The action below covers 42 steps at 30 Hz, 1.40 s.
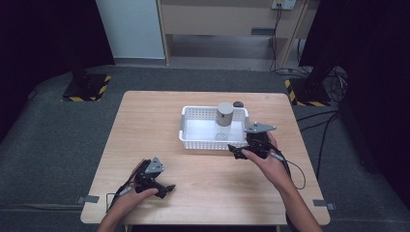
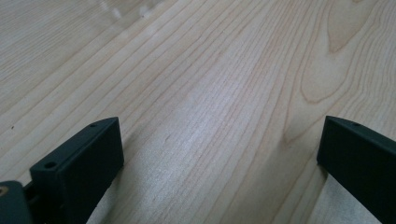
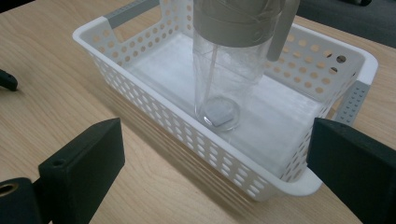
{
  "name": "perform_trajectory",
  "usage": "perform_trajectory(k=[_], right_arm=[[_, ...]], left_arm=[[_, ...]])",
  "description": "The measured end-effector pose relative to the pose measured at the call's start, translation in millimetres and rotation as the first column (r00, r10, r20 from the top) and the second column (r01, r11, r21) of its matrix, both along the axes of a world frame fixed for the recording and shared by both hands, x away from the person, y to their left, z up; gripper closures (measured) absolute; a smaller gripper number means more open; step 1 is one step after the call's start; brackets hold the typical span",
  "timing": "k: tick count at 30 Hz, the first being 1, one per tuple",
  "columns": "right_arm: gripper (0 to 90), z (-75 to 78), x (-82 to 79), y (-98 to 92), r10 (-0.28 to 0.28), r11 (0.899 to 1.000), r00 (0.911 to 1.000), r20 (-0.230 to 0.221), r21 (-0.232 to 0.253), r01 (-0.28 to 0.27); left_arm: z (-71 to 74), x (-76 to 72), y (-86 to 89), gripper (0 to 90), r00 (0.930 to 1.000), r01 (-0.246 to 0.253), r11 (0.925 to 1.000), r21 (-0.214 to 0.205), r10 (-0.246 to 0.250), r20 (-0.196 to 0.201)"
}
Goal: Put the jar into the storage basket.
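A: Which step is this, would you say?

B: My guess is either the approach or the step just after placing. The right gripper point(image 1: 238, 151) sits just outside the near wall of the white perforated basket point(image 1: 188, 140), its 2 jaws spread wide with nothing between them. In the right gripper view they frame the clear bottle point(image 3: 224, 79) from outside the rim.

A: And where is that bottle?

B: Standing upright inside the basket, toward its far right part, base flat on the basket floor. It has a grey lid point(image 1: 225, 108) and a grey strap down 1 side. It looks empty.

A: What about the other hand?

B: The left gripper point(image 1: 167, 188) rests low on the wooden table point(image 1: 145, 125) near the front left, well apart from the basket. Its jaws are parted too, bare wood between them.

A: So the next move?

B: If the bottle is to come out, the right gripper has to rise over the near wall, go in level with the clear body below the lid, and close on it squarely. The body is smooth and tapers downward, so I judge a grip high up safer. The strap should stay outside the jaws.

A: Anything else nearby?

B: A small dark object point(image 1: 238, 103) lies on the table just behind the basket; I cannot tell what it is.
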State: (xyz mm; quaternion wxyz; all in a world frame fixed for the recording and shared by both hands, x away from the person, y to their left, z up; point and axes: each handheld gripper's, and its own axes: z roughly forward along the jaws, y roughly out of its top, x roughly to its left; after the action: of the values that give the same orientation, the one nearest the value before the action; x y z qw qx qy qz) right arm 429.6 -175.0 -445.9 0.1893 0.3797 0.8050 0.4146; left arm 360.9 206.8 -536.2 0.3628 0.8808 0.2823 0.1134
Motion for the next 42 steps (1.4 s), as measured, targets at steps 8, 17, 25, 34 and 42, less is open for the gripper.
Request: perform_trajectory(k=[8, 17, 25, 34, 42], right_arm=[[4.9, -3.0, -7.7, -7.2, -0.007, 1.0, 1.0, -0.004, 0.008, 0.007], [4.9, -10.7, -21.4, -18.0, -0.012, 1.0, 0.9999, -0.012, 0.015, 0.012], [4.8, -21.4, -35.6, -24.6, -0.011, 1.0, 0.9995, -0.029, 0.009, 0.011], [3.9, -37.2, -55.0, -31.7, -0.012, 1.0, 0.9978, -0.064, -0.011, 0.011], [4.2, -68.3, -68.7, -35.9, -0.038, 0.994, 0.9903, -0.133, -0.102, 0.025]], left_arm=[[0.0, 0.0, 0.0, 0.0, 1.0, 0.0, 1.0, 0.0, 0.0, 0.0], [0.0, 0.0, 0.0, 0.0, 1.0, 0.0, 1.0, 0.0, 0.0, 0.0], [0.0, 0.0, 0.0, 0.0, 1.0, 0.0, 1.0, 0.0, 0.0, 0.001], [0.0, 0.0, 0.0, 0.0, 1.0, 0.0, 1.0, 0.0, 0.0, 0.0], [0.0, 0.0, 0.0, 0.0, 1.0, 0.0, 1.0, 0.0, 0.0, 0.001]])
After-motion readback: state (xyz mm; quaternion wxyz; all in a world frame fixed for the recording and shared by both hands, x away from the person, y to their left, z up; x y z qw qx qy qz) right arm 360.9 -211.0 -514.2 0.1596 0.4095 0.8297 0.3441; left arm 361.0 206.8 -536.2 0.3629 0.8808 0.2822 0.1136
